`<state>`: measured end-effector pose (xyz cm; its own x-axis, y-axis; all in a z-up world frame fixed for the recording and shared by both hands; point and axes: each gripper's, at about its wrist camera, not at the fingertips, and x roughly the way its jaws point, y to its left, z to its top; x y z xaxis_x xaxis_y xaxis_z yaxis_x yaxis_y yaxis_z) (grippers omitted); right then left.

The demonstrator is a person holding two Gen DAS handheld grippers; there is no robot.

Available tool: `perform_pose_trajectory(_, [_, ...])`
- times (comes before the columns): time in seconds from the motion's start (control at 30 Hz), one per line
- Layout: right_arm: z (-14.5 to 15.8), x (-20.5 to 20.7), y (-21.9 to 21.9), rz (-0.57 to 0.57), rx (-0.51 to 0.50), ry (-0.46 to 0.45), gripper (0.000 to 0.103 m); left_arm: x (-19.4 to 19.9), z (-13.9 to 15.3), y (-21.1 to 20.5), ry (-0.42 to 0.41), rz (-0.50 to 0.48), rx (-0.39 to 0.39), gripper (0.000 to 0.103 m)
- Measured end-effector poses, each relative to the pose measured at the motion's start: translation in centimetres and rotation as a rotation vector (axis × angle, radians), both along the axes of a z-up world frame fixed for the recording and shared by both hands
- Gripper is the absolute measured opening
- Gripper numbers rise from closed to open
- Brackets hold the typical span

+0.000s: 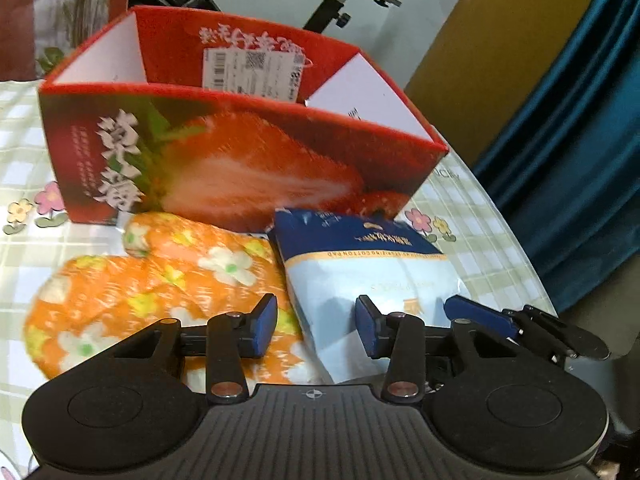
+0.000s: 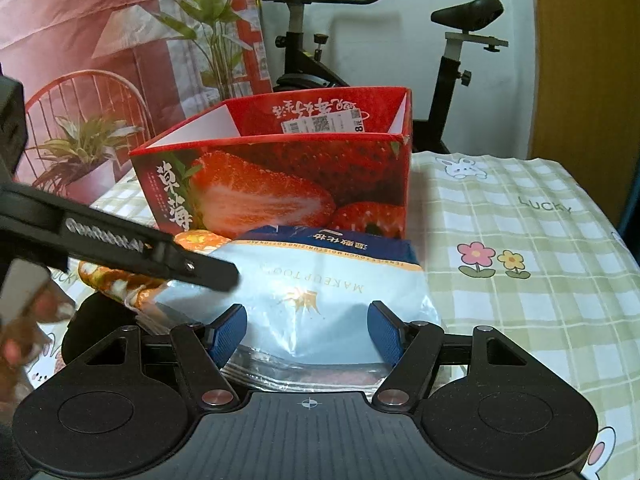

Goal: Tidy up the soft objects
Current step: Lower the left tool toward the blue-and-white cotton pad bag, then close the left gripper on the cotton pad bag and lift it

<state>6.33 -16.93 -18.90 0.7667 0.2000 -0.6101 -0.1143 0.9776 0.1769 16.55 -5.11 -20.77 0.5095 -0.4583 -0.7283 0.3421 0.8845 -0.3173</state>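
A pale-blue bag of cotton pads [image 2: 320, 280] lies in front of a red strawberry box [image 2: 280, 184] that stands open-topped. My right gripper [image 2: 307, 334] is shut on the bag's near end, a blue pad on each side. To the left of the bag [image 1: 360, 264] lies an orange floral cloth [image 1: 160, 292], touching the box [image 1: 240, 160]. My left gripper [image 1: 316, 324] hovers open over the seam where cloth and bag meet. One of its fingers [image 2: 192, 266] crosses the bag's left edge. The right gripper's finger [image 1: 480, 316] shows beside the bag. This view is blurred.
A checked tablecloth [image 2: 520, 280] with flower and rabbit prints covers the table, whose curved edge [image 1: 520, 260] runs close on the right. An exercise bike [image 2: 460, 60] stands behind the box. A blue curtain [image 1: 580, 140] hangs beyond the edge. A person's hand [image 2: 20, 340] is at far left.
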Motion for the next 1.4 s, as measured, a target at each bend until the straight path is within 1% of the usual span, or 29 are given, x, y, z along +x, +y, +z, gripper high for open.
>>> perform_pose_trajectory(0.17, [0.6, 0.1, -1.8, -0.035, 0.035, -0.007, 0.065, 0.1, -1.0, 0.0, -0.002, -0.003, 0.006, 0.044])
perform_pose_trajectory(0.2, [0.6, 0.3, -2.3, -0.052, 0.039, -0.011, 0.068, 0.2, -1.1, 0.0, -0.001, -0.004, 0.006, 0.044])
perform_pose_trajectory(0.27, [0.4, 0.8, -3.3, -0.091, 0.040, -0.008, 0.071, 0.4, -1.2, -0.1, -0.002, -0.008, 0.012, 0.044])
perform_pose_trajectory(0.37, [-0.3, 1.7, -4.8, -0.109, 0.066, 0.015, 0.071, 0.5, -1.2, -0.1, -0.005, -0.014, 0.015, 0.044])
perform_pose_trajectory(0.43, [-0.9, 2.4, -5.3, -0.095, 0.096, 0.034, 0.070, 0.8, -1.3, -0.2, -0.001, -0.015, 0.010, 0.044])
perform_pose_trajectory(0.5, [-1.4, 2.9, -5.2, -0.071, 0.122, 0.049, 0.066, 1.0, -1.3, -0.2, 0.004, -0.018, 0.003, 0.045])
perform_pose_trajectory(0.57, [-1.6, 3.2, -4.9, -0.060, 0.121, 0.052, 0.065, 1.3, -1.3, -0.2, 0.015, -0.020, -0.015, 0.045])
perform_pose_trajectory(0.63, [-1.3, 3.1, -4.3, -0.038, 0.112, 0.044, 0.058, 1.8, -1.3, 0.0, 0.032, -0.016, -0.051, 0.045])
perform_pose_trajectory(0.7, [-0.8, 2.9, -3.9, -0.016, 0.094, 0.032, 0.047, 2.0, -1.2, 0.0, 0.040, -0.020, -0.069, 0.045])
perform_pose_trajectory(0.77, [-0.3, 2.7, -3.6, -0.010, 0.083, 0.021, 0.040, 1.8, -0.9, -0.2, 0.026, -0.024, -0.050, 0.042])
perform_pose_trajectory(0.83, [0.1, 2.4, -3.6, -0.007, 0.086, 0.012, 0.033, 1.5, -0.6, -0.1, 0.010, -0.024, -0.041, 0.035])
perform_pose_trajectory(0.9, [0.5, 2.2, -3.6, -0.002, 0.091, 0.002, 0.028, 1.2, -0.3, 0.2, 0.003, -0.023, -0.044, 0.033])
perform_pose_trajectory(0.97, [1.0, 1.9, -3.6, 0.007, 0.102, -0.009, 0.026, 0.9, 0.1, 0.6, -0.006, -0.020, -0.050, 0.033])
perform_pose_trajectory(1.1, [2.0, 1.4, -3.0, 0.030, 0.099, -0.030, 0.026, 0.2, 1.2, 1.2, -0.036, -0.021, -0.038, 0.033])
perform_pose_trajectory(1.23, [2.9, 0.8, -2.4, 0.049, 0.117, -0.047, 0.026, -0.9, 2.5, 2.2, -0.070, -0.012, -0.037, 0.033])
perform_pose_trajectory(1.4, [3.4, 0.4, -0.9, 0.090, 0.128, -0.049, 0.026, -2.6, 3.5, 3.5, -0.106, 0.003, -0.006, 0.033])
